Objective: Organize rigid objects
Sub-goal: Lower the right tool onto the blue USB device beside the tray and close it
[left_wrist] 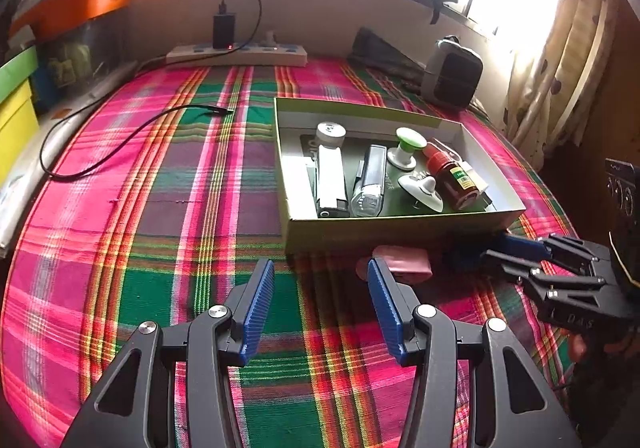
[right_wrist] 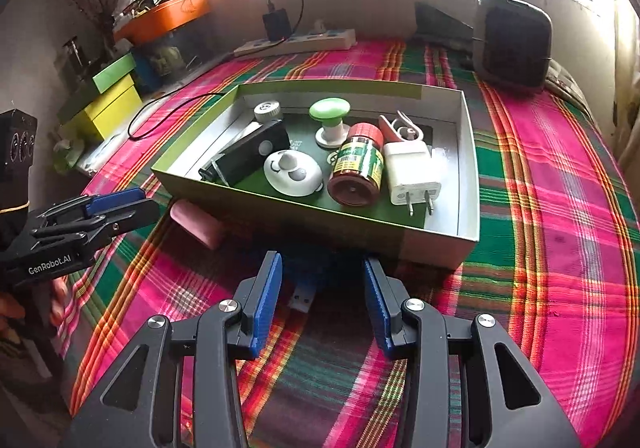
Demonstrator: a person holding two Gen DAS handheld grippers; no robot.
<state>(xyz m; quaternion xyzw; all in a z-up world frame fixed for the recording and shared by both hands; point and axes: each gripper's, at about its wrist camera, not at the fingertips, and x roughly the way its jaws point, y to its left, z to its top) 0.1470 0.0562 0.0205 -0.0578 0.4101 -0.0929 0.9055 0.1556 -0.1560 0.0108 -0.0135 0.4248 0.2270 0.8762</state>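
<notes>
A green cardboard box [left_wrist: 400,234] [right_wrist: 470,168] sits on the plaid cloth and holds several items: a brown jar [right_wrist: 356,168], a white plug adapter [right_wrist: 412,172], a green-topped knob [right_wrist: 330,116], a white round piece [right_wrist: 294,172] and a black device [right_wrist: 252,152]. A pink eraser-like block [left_wrist: 404,264] [right_wrist: 198,226] lies in front of the box. A blue USB item [right_wrist: 304,294] lies between my right gripper's fingers. My left gripper [left_wrist: 322,312] is open, just left of the pink block. My right gripper [right_wrist: 322,308] is open around the USB item.
A power strip [left_wrist: 236,54] with a black charger stands at the back wall. A black cable [left_wrist: 120,144] lies on the cloth at left. A dark speaker-like case [right_wrist: 514,42] stands behind the box. Yellow and green boxes [right_wrist: 112,100] sit at far left.
</notes>
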